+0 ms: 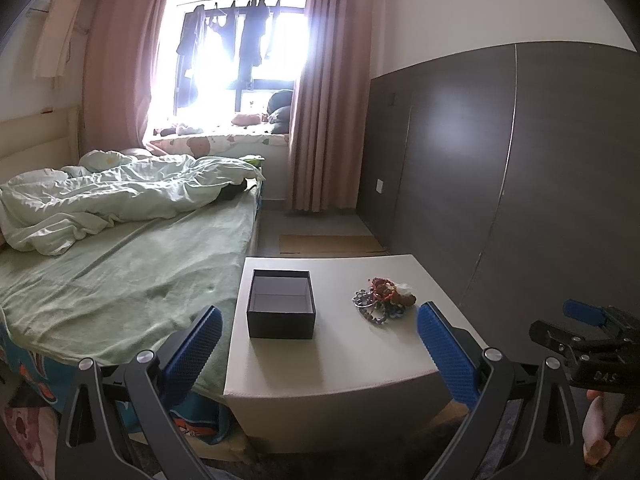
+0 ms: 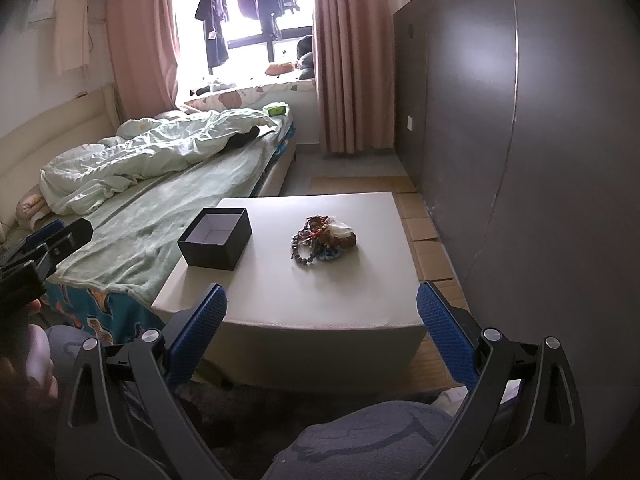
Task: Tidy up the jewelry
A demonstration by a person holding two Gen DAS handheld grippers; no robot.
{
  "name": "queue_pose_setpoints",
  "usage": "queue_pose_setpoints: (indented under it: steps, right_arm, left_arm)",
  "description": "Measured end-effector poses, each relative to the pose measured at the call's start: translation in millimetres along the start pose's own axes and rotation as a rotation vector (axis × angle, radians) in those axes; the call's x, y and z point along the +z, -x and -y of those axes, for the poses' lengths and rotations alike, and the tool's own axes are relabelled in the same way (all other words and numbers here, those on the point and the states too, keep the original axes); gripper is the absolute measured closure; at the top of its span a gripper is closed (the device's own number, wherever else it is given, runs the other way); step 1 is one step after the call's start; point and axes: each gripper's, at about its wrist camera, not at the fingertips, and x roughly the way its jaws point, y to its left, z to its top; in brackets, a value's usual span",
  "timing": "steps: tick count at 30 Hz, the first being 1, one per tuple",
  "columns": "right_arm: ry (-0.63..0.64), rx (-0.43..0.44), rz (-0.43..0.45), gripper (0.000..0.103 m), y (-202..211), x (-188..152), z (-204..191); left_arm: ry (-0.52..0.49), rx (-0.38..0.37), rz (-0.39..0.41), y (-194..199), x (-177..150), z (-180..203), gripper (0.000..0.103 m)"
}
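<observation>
Beaded jewelry (image 2: 322, 240) ahead of the wide-open right gripper (image 2: 322, 336) should be pinched singly, left gripper (image 1: 320, 344) also open.

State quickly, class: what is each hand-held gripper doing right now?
Left hand-held gripper: open, holding nothing.
Right hand-held gripper: open, holding nothing.

An open, empty black box (image 2: 215, 239) sits near the low white table's (image 2: 320, 300) left edge, with a tangled pile of beaded jewelry (image 2: 323, 240) well apart, toward its right edge.
</observation>
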Motion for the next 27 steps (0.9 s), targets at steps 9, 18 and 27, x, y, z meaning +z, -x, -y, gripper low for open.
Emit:
queue_pose_setpoints:
  steps: [9,18,27]
  right_arm:
    - [0.003,-0.016,0.005,0.008,-1.6,1.2,-0.2]
    - [-0.005,-0.021,0.015,0.008,2.1,-1.2,0.4]
    - [-0.016,-0.006,0.019,0.008,5.0,-0.1,5.1]
  left_arm:
    - [0.009,-0.003,0.001,0.9,-1.1,-2.8,0.009]
    - [0.004,-0.006,0.0,1.8,-1.6,-3.0,0.009]
    - [0.006,-0.004,-0.002,0.3,-1.4,-2.6,0.009]
